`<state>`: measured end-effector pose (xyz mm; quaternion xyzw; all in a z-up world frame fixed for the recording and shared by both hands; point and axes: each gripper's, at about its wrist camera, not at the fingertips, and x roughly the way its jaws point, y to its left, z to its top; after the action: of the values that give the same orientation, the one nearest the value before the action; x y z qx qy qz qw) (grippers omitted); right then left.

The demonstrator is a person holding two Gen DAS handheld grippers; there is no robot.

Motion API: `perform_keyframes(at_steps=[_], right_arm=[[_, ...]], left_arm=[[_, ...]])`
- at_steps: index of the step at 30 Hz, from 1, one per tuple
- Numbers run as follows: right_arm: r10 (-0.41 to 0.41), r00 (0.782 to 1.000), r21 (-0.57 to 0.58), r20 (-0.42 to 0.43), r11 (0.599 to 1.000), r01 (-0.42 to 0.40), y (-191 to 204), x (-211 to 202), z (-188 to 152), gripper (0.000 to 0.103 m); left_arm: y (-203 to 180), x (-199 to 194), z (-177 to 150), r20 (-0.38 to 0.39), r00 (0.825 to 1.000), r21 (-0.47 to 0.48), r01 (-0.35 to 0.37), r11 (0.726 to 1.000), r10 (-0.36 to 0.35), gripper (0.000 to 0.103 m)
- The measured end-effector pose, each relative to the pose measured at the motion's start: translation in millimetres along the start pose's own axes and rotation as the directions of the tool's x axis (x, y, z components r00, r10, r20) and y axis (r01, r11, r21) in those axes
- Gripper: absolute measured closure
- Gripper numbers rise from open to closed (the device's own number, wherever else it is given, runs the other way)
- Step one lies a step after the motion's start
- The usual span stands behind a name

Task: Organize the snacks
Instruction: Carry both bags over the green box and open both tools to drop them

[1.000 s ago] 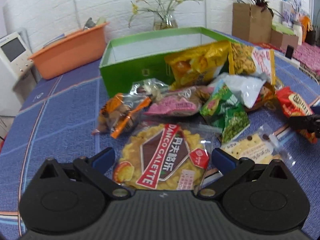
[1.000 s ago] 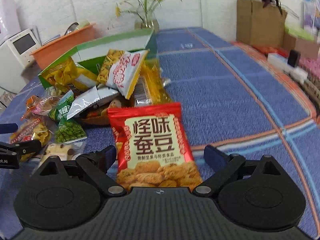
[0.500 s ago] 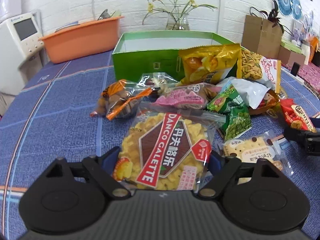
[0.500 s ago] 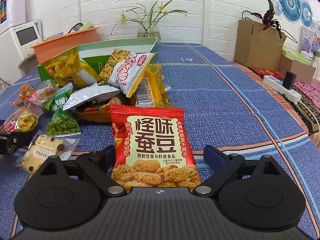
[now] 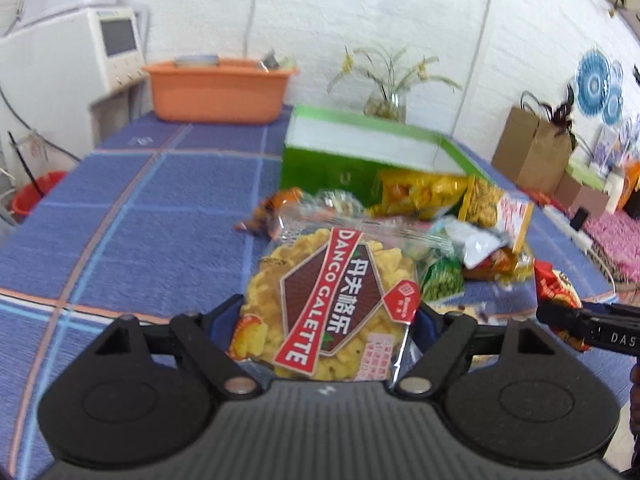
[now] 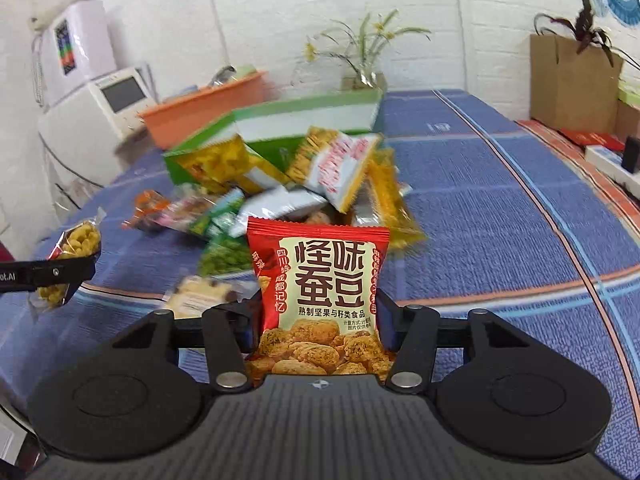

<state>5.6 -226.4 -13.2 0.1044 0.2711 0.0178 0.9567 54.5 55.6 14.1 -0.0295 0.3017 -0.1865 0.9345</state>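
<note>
The Danco Galette packet (image 5: 332, 304) sits between the fingers of the left tool (image 5: 326, 326), which have just closed onto its sides; its long axis runs away from the tool, label slanted. The red broad-bean packet (image 6: 320, 300) stands upright in the right tool (image 6: 318, 324), its jaws likewise just closed against it. Ahead of both lies one green box (image 5: 360, 156) behind a heap of loose packets on the blue-clothed bench (image 5: 160, 216). Only the left view shows the red bin (image 5: 34, 196). One orange tub (image 5: 218, 90) stands beyond.
</note>
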Motion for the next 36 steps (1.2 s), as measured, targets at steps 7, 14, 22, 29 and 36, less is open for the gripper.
perform_keyframes(at_steps=[7, 14, 22, 29, 36], right_arm=[[0.300, 0.941, 0.134, 0.154, 0.938, -0.321, -7.5, -0.7, 100.4, 0.014], [0.141, 0.978, -0.062, 0.157, 0.989, -0.133, -0.7, 90.0, 189.6, 0.013], [0.044, 0.995, -0.027, -0.092, 0.999, -0.047, -23.5, 191.7, 163.2, 0.013], [0.054, 0.991, -0.118, -0.121, 0.991, -0.068, -15.7, 210.2, 165.2, 0.009], [0.089, 0.988, -0.093, -0.124, 0.991, -0.101, -20.9, 204.4, 167.6, 0.002]], left_arm=[[-14.2, -22.2, 77.2, 0.225, 0.974, 0.100, -0.020, 0.995, -0.003, 0.022], [-26.9, 71.4, 160.2, 0.277, 0.960, 0.108, -0.068, 0.992, 0.035, 0.022], [-18.4, 182.9, 157.5, 0.112, 0.993, 0.118, -0.053, 0.992, 0.039, 0.022], [-13.3, 222.7, 152.1, 0.046, 0.999, 0.120, -0.025, 0.992, 0.020, 0.021], [-25.9, 216.3, 145.7, 0.112, 0.991, 0.201, -0.091, 0.975, 0.070, 0.009]])
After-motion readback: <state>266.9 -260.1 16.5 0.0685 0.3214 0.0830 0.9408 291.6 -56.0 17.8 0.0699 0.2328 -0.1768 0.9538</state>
